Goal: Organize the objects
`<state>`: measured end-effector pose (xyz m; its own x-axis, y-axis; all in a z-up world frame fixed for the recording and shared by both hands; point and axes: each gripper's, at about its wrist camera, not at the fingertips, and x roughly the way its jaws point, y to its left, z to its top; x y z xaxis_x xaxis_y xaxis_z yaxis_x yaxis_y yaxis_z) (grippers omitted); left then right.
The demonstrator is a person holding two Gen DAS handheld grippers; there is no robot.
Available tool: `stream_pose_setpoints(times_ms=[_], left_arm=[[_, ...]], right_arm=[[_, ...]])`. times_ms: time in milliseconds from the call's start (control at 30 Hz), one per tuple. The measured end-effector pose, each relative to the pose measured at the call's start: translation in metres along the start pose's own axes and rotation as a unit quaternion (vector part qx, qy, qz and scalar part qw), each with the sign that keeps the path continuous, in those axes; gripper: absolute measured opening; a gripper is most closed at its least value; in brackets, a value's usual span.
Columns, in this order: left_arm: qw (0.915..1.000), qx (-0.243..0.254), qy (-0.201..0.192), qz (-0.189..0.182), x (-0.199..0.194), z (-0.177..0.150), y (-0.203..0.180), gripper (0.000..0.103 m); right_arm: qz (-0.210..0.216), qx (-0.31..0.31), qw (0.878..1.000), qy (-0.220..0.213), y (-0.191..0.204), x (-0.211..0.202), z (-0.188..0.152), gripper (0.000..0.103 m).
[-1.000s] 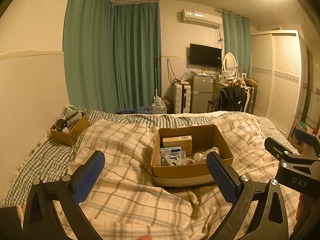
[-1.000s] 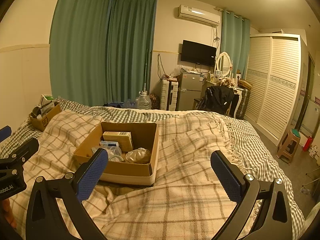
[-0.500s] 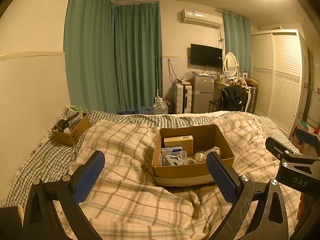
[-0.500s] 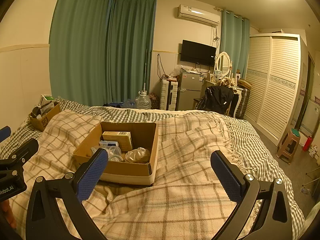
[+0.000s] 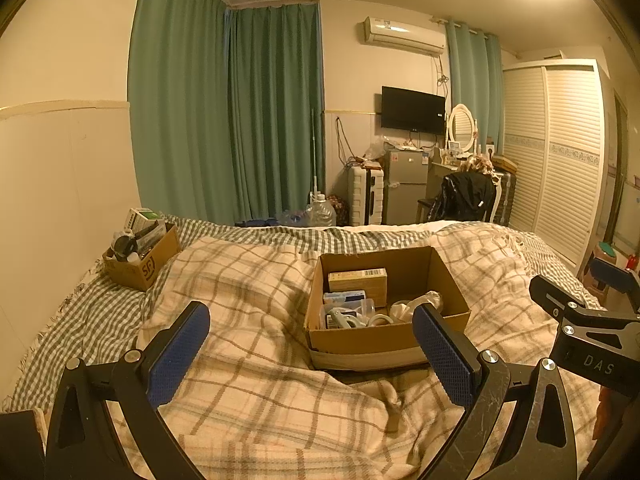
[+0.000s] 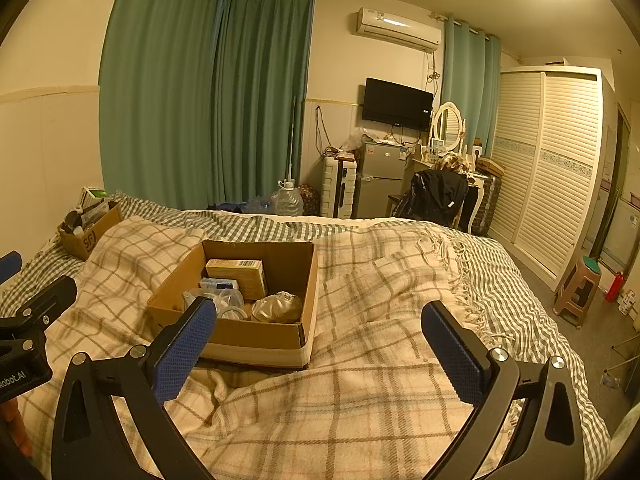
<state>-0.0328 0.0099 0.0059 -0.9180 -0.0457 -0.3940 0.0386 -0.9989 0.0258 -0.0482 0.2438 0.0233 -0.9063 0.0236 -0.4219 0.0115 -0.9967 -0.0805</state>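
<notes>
An open cardboard box (image 5: 360,346) sits on the plaid blanket in the middle of the bed; it also shows in the right wrist view (image 6: 256,342). It holds a tan carton (image 5: 357,280), a blue-white pack (image 5: 344,297), clear plastic pieces and a crumpled silvery bag (image 6: 277,308). A second, smaller cardboard box (image 5: 140,266) full of items stands at the bed's far left. My left gripper (image 5: 310,350) is open and empty, hovering before the central box. My right gripper (image 6: 318,346) is open and empty, just right of that box.
The plaid blanket (image 6: 380,280) lies rumpled over a green checked sheet (image 5: 92,316). Beyond the bed stand water jugs (image 5: 320,210), a small fridge (image 5: 404,186), a chair with a black jacket (image 5: 466,196) and a louvred wardrobe (image 5: 560,152). A stool (image 6: 580,286) is on the floor at right.
Both views have shifted very slightly; the boxes sit a touch further right in the left wrist view. Both grippers stay open and empty.
</notes>
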Motion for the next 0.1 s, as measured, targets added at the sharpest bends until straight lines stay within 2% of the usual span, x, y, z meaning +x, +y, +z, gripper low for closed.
stream_pose_setpoints(times_ms=[100], left_arm=[[1.0000, 0.005, -0.002, 0.002, 0.0001, -0.0011, -0.0007, 0.103]], right_arm=[[0.000, 0.000, 1.000, 0.001, 0.0007, 0.0001, -0.0013, 0.103]])
